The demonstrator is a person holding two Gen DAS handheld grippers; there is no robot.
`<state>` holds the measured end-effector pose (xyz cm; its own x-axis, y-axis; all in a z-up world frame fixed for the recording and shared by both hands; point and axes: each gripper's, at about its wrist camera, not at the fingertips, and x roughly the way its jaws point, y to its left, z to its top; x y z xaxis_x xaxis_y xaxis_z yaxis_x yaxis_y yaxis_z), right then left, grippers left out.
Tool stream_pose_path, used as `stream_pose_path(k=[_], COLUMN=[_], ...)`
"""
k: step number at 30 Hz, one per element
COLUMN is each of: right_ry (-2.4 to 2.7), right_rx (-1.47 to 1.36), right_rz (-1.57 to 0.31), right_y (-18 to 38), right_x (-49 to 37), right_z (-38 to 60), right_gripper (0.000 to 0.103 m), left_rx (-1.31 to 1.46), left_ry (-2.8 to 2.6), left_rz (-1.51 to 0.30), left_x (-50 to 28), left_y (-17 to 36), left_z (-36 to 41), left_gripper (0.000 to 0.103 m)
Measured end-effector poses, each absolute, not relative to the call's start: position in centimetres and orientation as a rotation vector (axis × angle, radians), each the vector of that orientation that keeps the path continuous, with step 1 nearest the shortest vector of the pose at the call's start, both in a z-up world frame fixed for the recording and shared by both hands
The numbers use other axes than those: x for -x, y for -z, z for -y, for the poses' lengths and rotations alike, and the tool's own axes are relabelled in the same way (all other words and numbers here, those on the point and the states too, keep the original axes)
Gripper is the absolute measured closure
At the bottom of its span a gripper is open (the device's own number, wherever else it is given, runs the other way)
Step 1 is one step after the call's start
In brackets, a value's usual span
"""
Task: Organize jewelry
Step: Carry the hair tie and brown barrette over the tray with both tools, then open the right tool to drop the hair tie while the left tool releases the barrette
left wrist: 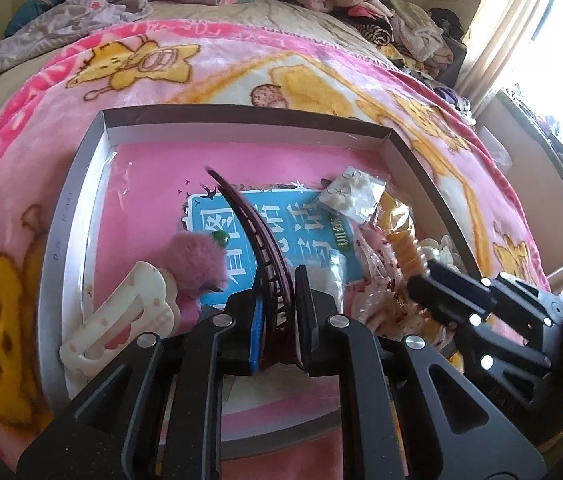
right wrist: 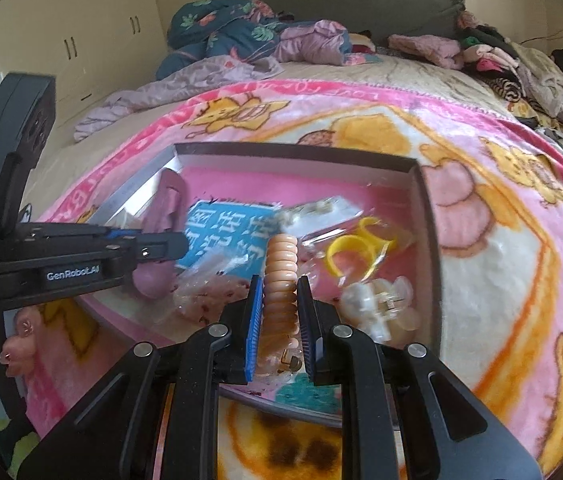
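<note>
A shallow grey box (left wrist: 85, 168) with a pink lining lies on the blanket and holds hair accessories. My left gripper (left wrist: 277, 280) is shut on a dark maroon headband (left wrist: 249, 216) that arcs up over the box. My right gripper (right wrist: 279, 292) is shut on an orange spiral hair tie (right wrist: 279, 264) above the box (right wrist: 427, 208). It also shows in the left wrist view (left wrist: 425, 284), at the right. In the box lie a cream hair clip (left wrist: 121, 312), a pink fluffy piece (left wrist: 197, 260), a bag of white beads (left wrist: 351, 194), a yellow ring in plastic (right wrist: 355, 250) and a translucent claw clip (right wrist: 377, 308).
The box sits on a pink cartoon blanket (right wrist: 501, 240) over a bed. Piles of clothes (right wrist: 493, 60) and bedding (right wrist: 221, 28) lie at the far side. A blue printed card (left wrist: 305, 232) lies in the box. A window (left wrist: 553, 32) is at the right.
</note>
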<state>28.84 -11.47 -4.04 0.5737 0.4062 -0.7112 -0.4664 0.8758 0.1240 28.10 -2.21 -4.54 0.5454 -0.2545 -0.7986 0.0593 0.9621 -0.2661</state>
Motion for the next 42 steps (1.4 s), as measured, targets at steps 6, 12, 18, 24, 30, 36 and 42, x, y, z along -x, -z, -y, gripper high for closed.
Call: stream_pose_path(k=[6, 12, 18, 24, 30, 36, 42], right_ry=[-0.541, -0.538, -0.522, -0.503, -0.472, -0.441, -0.419], right_rx=[0.077, 0.085, 0.081, 0.078, 0.071, 0.058, 0.056], right_rz=[-0.833, -0.845, -0.847, -0.830, -0.801, -0.762, -0.726], right_y=[4.5, 4.5, 4.3, 3.6, 2.5, 1.2, 0.0], right_x=[-28.4, -27.9, -27.0, -26.1, -25.3, -24.2, -23.0], right_z=[10.6, 10.8, 11.6, 12.5, 13.4, 14.2, 14.6], right_gripper=[0.085, 0.085, 0.078, 0.069, 0.053, 0.035, 0.021], left_rx=[0.216, 0.222, 0.226, 0.221, 0.210, 0.212, 0.216], left_ry=[0.186, 0.184, 0.187, 0.190, 0.186, 0.178, 0.171], left_rz=[-0.979, -0.979, -0.978, -0.966, -0.952, -0.934, -0.908], left_x=[-28.2, -28.2, -28.0, -27.3, -26.2, -24.7, -22.6], left_y=[4.6, 4.7, 4.5, 3.6, 2.4, 1.4, 0.4], left_z=[2.2, 2.1, 1.9, 1.9, 2.1, 1.9, 1.6], left_gripper=[0.096, 0.096, 0.090, 0.081, 0.070, 0.057, 0.045])
